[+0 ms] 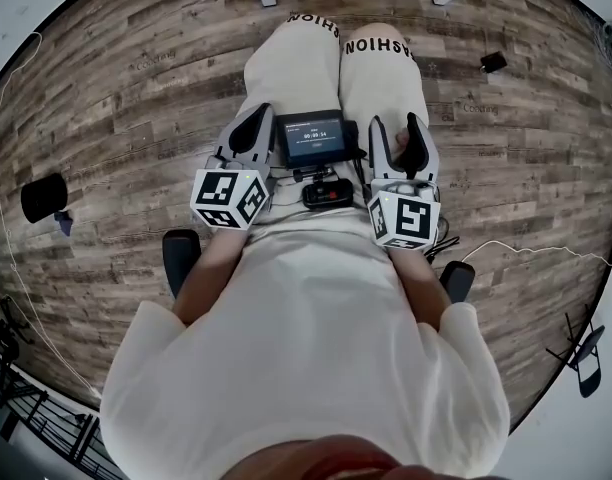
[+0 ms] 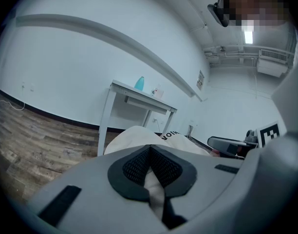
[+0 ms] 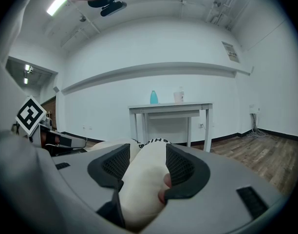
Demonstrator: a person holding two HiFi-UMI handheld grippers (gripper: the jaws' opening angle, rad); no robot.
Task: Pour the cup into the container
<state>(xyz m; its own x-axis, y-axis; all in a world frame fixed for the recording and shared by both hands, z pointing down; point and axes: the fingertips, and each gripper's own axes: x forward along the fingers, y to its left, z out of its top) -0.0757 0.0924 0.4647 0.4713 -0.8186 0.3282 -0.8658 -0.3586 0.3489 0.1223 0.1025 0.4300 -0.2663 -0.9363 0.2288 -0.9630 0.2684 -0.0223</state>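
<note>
While sitting well apart from the table [image 3: 168,106], holds both grippers low on the thighs [image 1: 371,78], clamping nothing. Holds the left gripper [image 2: 151,165] with jaws pressed fully together, only pale cloth showing beyond them. Holds the right gripper [image 3: 144,167] with jaws partly spread, a thigh lying between them but not squeezed. Leaves the small white cup [image 3: 179,96] standing far off on the table, near a blue container [image 3: 153,97]. Cannot make out either one's detail, fill level or finish from here. Judging by looks: probably a light, thin-walled cup, stiff enough for a gentle squeeze, yet easy to crush or tip, and liable to slosh. Best to grip at mid-height across the side wall, jaws square to it, staying upright until over the container's mouth.
</note>
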